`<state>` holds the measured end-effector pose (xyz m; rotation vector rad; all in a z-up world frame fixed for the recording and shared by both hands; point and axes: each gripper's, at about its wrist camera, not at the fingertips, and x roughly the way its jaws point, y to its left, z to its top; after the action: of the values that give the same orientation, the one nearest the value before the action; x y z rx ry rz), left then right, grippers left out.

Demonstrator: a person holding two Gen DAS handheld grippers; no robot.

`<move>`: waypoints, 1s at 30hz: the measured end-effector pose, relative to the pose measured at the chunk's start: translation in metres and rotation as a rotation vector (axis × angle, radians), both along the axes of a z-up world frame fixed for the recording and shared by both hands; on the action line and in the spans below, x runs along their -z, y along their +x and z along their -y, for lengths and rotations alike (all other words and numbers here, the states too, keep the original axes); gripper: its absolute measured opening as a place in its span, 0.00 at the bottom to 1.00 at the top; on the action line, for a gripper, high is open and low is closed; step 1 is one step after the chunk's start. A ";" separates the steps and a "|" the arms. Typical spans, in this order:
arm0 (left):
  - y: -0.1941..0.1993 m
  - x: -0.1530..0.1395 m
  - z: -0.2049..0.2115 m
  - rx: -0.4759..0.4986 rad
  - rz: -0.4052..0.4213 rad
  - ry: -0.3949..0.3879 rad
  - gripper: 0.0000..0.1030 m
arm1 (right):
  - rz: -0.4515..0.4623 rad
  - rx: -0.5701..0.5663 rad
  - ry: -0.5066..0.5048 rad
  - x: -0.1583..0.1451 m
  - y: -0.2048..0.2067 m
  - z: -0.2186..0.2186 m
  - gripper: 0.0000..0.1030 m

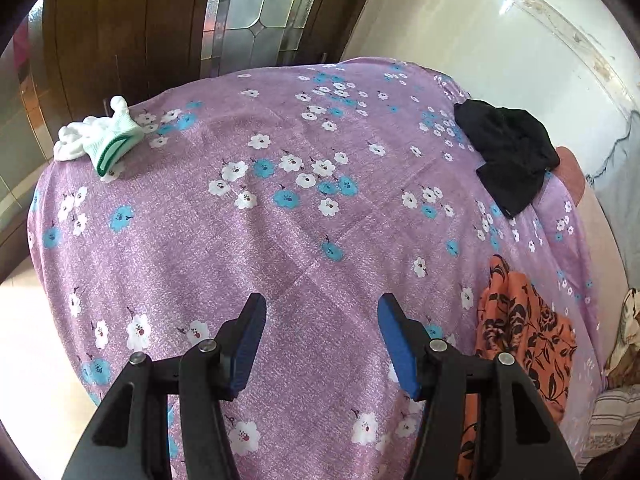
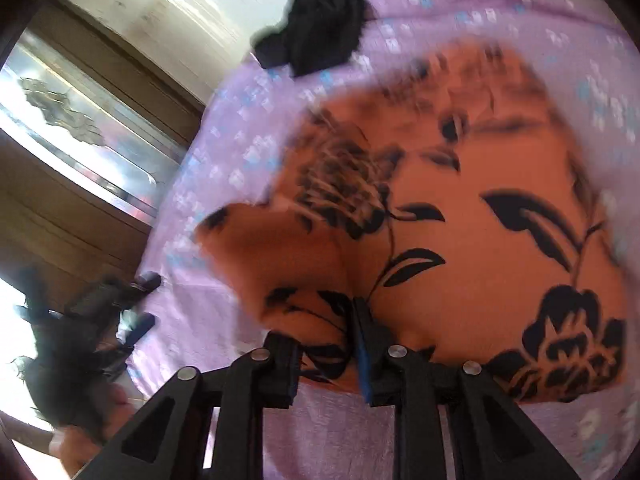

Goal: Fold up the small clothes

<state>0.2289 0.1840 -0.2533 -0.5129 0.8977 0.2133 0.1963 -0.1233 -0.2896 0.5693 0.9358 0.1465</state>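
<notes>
Far left on the purple floral bedsheet [image 1: 280, 240]: a white-and-mint sock bundle [image 1: 100, 140] with a green cuff band, close to the sheet's edge, well apart from both tools. Nearer the middle, left gripper [image 1: 322, 308] spread wide and empty over bare sheet, blue pads [image 1: 250, 344] facing each other with nothing between.

Right of that, along the sheet's right side: orange cloth with black flower print [image 1: 520, 336], crumpled, just beside the left gripper's right finger. Beyond it, a black garment [image 1: 508, 152] bunched near the far right edge.

From the right wrist, heavily blurred: right gripper [image 2: 354, 300] clenched on a raised fold of the orange cloth [image 2: 460, 220], the rest spreading away ahead and to its right over the sheet. Long axis hard to judge through blur and bunching; seemingly running away from the gripper. Likely step in hand: dragging or lifting this piece toward open sheet for spreading. Right hand holding it; left nearest the free edge, so probably next to pinch an opposite corner.

Surface soft, creased in squares. Around it, a wooden door with glass panels [image 1: 248, 12] at the far left, a pale wall [image 1: 480, 32] behind.
</notes>
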 end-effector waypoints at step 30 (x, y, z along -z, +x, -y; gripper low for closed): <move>0.024 -0.025 0.123 0.309 0.066 0.121 0.56 | 0.091 0.012 0.099 -0.025 -0.013 0.156 0.40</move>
<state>0.2524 0.0612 -0.2282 -0.2622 0.8814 -0.0308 0.1834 -0.2795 -0.2649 0.6540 0.8400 0.2075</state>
